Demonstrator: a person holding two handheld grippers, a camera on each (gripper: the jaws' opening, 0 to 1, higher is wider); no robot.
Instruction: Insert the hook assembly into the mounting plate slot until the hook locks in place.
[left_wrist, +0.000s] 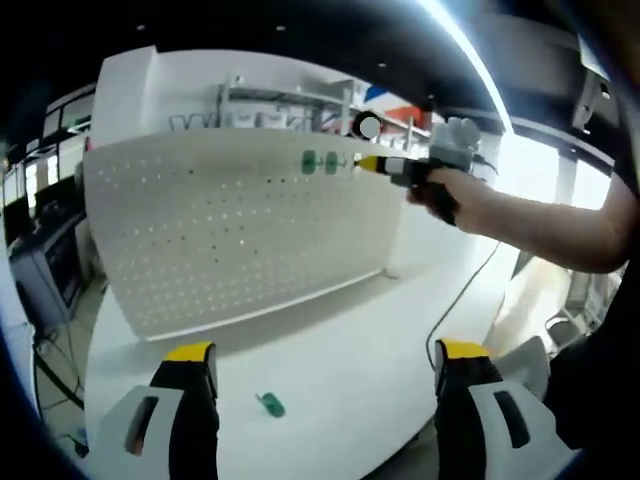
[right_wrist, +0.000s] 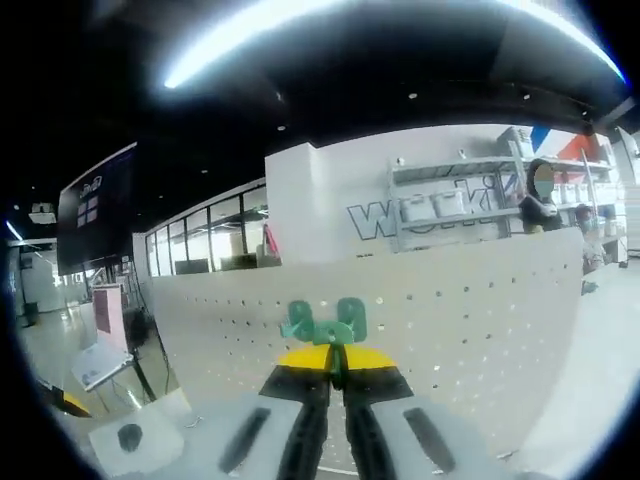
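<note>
A white pegboard mounting plate (left_wrist: 230, 230) stands upright on the white table (left_wrist: 350, 340). My right gripper (left_wrist: 368, 164), held by a hand, reaches in from the right near the plate's top edge, shut on a green hook assembly (left_wrist: 320, 162). In the right gripper view the green hook assembly (right_wrist: 325, 322) sits pinched at the yellow tips of the right gripper (right_wrist: 335, 358), right in front of the pegboard (right_wrist: 480, 320); whether it is seated in the holes is unclear. My left gripper (left_wrist: 326, 352) hangs open over the table. A second green hook (left_wrist: 270, 404) lies between its jaws' lines.
A grey cable (left_wrist: 462, 290) trails over the table's right side. The person's forearm (left_wrist: 545, 225) crosses the upper right. Shelving (left_wrist: 290, 105) stands behind the plate, and a desk with equipment (left_wrist: 40, 260) is off the table's left edge.
</note>
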